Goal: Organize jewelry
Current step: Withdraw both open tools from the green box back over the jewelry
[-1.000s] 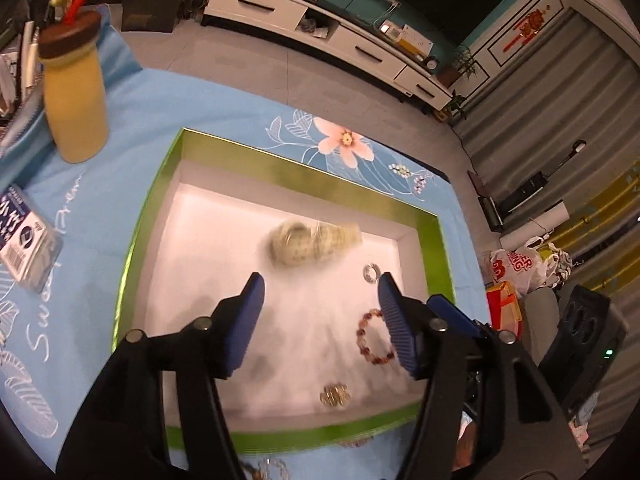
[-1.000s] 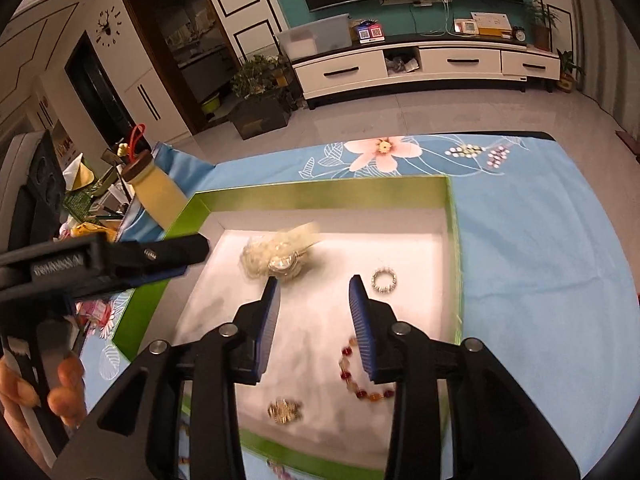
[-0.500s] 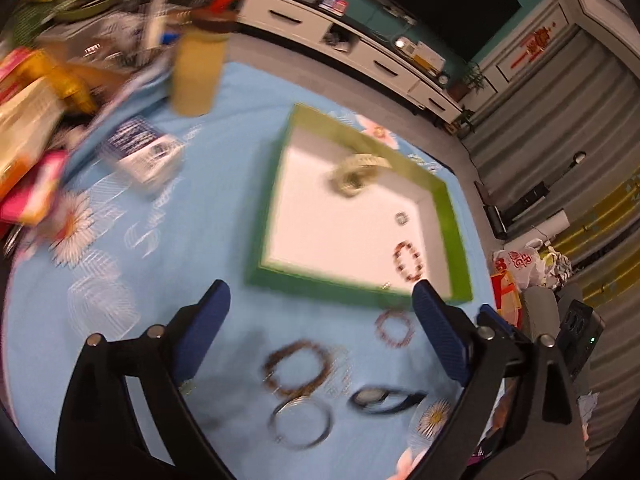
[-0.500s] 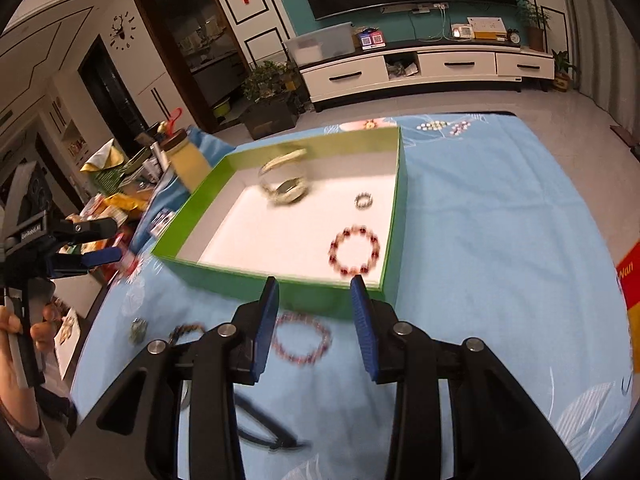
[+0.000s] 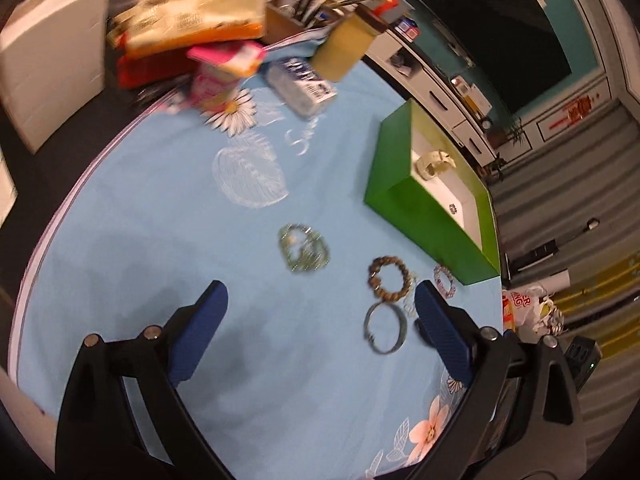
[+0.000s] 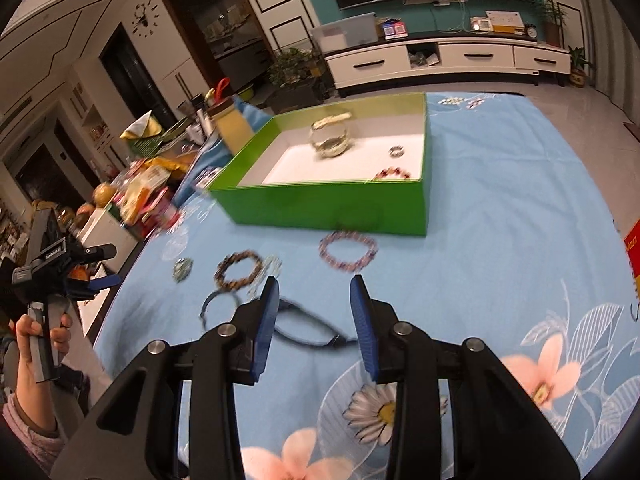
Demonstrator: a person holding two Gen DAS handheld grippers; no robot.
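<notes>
A green box (image 6: 328,208) (image 5: 404,196) with a white floor holds a pale bundle (image 6: 330,140), a small ring (image 6: 397,151) and a red bead bracelet (image 6: 391,173). On the blue cloth in front lie a purple bead bracelet (image 6: 348,250), a brown bead bracelet (image 6: 238,268) (image 5: 389,278), a silver bangle (image 5: 386,328), a green brooch (image 5: 304,248) and a black band (image 6: 308,326). My right gripper (image 6: 314,312) is open and empty above the black band. My left gripper (image 5: 320,312) is wide open and empty, also seen far left in the right wrist view (image 6: 96,266).
A yellow bottle (image 6: 232,126) (image 5: 348,46), a small printed box (image 5: 300,82) and snack packs (image 5: 192,36) crowd the table's left end. The table edge (image 5: 60,216) runs close on the left. A red bag (image 6: 632,248) sits off the right edge.
Both grippers have pulled back from over the box to the near side of the table. The loose jewelry on the cloth has come into view. The left gripper has opened wider.
</notes>
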